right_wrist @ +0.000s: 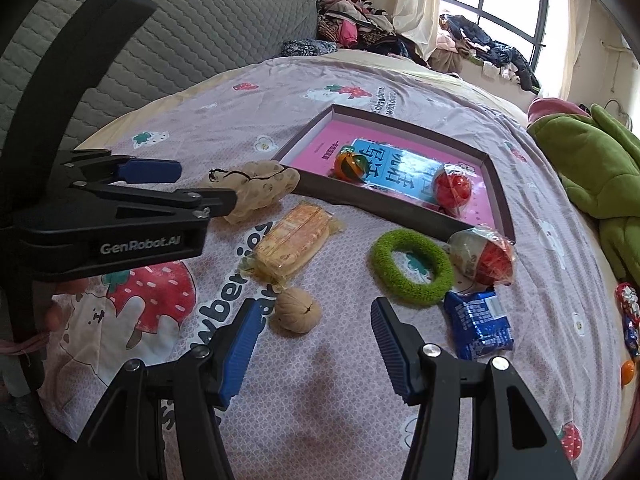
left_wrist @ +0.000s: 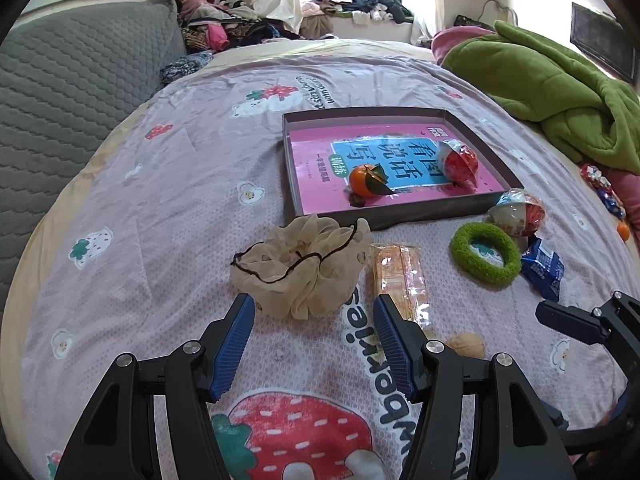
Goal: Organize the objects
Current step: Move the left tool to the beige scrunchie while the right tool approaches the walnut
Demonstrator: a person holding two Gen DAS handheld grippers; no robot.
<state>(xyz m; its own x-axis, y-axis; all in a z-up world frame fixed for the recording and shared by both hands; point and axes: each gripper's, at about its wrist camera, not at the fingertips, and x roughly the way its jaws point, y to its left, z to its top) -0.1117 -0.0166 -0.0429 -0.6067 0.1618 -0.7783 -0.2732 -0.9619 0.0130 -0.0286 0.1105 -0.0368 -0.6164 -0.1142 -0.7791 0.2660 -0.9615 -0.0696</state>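
So the beige scrunchie (left_wrist: 298,266) sits on the bed (left_wrist: 160,208) right off the tray's (left_wrist: 404,216) near-left corner, tips of the wide-open, empty left gripper (left_wrist: 314,316) just short of it. Right gripper (right_wrist: 312,322) also gapes, empty, walnut (right_wrist: 296,310) by its left finger. Only the right view gives that walnut whole; the left view half hides it. Tray holds an orange (left_wrist: 366,179) and a red ball (left_wrist: 460,160).

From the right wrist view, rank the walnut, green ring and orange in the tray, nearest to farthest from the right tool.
1. Walnut: just beyond the right tool's left finger.
2. Green ring: farther out, toward the right.
3. Orange: farthest, inside the tray.
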